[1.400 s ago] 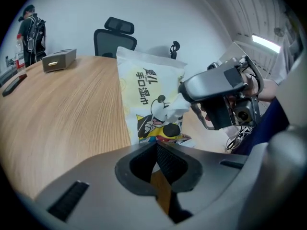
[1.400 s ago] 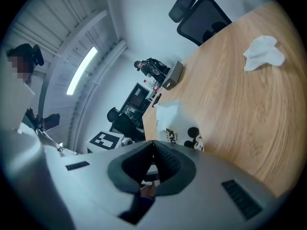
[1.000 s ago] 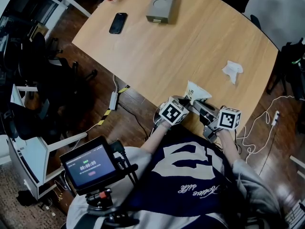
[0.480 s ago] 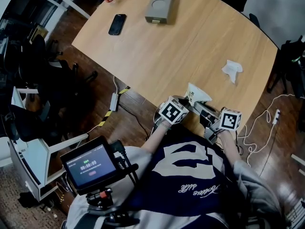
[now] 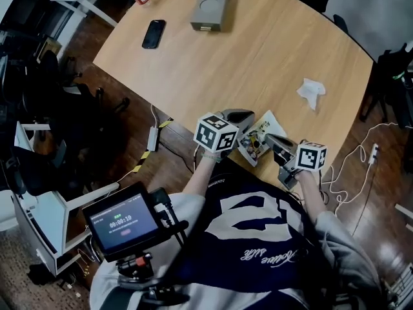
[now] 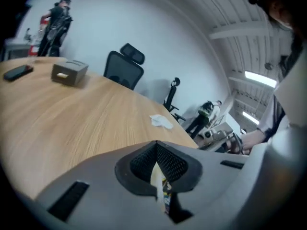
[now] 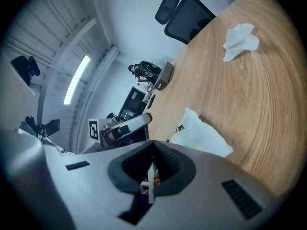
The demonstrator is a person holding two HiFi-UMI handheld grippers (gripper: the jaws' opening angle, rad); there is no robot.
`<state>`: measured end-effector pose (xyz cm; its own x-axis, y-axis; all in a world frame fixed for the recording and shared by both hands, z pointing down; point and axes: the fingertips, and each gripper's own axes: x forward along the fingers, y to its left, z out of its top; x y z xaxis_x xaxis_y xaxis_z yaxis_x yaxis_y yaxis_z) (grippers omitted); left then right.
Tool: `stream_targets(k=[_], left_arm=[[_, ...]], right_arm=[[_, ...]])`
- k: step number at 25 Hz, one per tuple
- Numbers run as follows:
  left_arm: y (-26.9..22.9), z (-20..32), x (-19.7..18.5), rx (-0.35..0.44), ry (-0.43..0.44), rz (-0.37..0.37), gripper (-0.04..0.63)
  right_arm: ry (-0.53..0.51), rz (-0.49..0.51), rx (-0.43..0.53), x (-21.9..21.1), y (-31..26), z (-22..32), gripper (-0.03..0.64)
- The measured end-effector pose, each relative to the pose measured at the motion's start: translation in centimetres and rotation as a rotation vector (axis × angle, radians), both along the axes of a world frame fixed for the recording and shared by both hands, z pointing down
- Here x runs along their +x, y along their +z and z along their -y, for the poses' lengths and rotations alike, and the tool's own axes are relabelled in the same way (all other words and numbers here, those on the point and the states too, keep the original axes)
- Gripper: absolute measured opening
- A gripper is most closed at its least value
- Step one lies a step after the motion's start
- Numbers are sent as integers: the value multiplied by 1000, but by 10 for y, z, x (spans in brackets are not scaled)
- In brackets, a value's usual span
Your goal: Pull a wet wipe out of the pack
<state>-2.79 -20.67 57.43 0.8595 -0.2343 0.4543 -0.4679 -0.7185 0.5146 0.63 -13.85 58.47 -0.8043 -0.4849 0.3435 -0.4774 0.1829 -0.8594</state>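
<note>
Wooden table (image 5: 258, 50); wipe pack (image 5: 257, 138), print unreadable.

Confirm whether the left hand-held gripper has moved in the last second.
Yes. The left hand-held gripper, shut on the wet wipe pack, has shifted left in the head view, farther from the crumpled tissue.

At the near edge of the table (image 5: 258, 57), the left gripper (image 5: 242, 124) and right gripper (image 5: 272, 141) grip opposite ends of the wet wipe pack (image 5: 261, 128). A crumpled wipe (image 5: 312, 92) lies well apart to the right. A phone (image 5: 153, 33) and a grey box (image 5: 210, 7) sit at the far side.
</note>
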Motion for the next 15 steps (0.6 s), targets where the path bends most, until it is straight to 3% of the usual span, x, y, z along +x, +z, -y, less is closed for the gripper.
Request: stream_targets(k=[3, 7, 10, 15], left_arm=[[14, -6, 36, 96, 239, 94, 3], [39, -33, 68, 113, 467, 177, 2], [59, -40, 73, 158, 552, 284, 3], [60, -42, 75, 144, 576, 250, 2]], right_arm=[[-9, -5, 5, -4, 0, -2, -2], [-16, -16, 14, -6, 2, 1, -2], [-21, -24, 13, -6, 4, 0, -2], [-17, 77, 8, -15, -13, -10, -2]])
